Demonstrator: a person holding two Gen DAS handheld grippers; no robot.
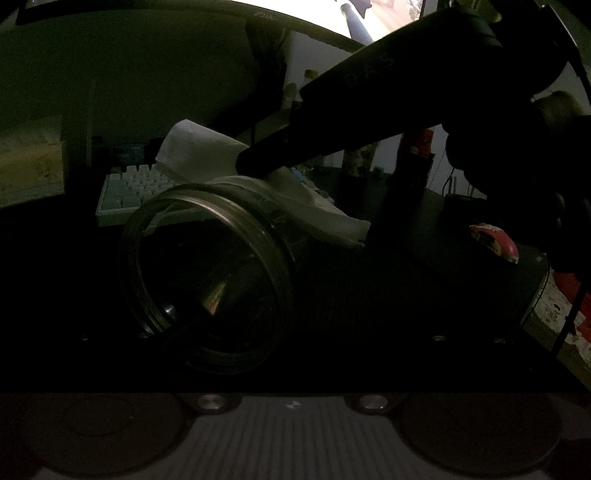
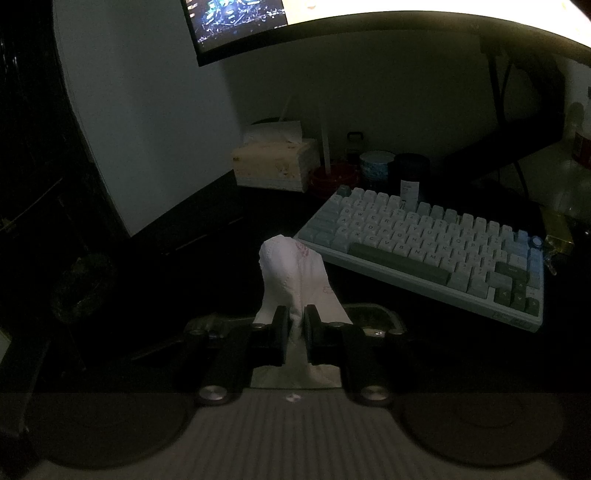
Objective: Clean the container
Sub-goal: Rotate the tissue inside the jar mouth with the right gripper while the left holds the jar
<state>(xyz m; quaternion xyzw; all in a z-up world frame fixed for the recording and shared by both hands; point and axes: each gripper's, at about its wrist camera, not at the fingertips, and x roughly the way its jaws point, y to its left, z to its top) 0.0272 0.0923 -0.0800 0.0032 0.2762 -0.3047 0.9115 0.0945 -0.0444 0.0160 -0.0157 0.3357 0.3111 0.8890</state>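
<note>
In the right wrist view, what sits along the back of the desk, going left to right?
Tissue box → red dish with a white stick → blue patterned tub → dark jar.

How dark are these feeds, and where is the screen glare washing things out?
Left wrist view: very dim; the jar is mostly a faint rim, its holding gripper lost in black; bright monitor glare along the top. Right wrist view: also dim, but the tissue and keyboard read clearly; the upper right is blown out; fisheye bends edges.
</note>
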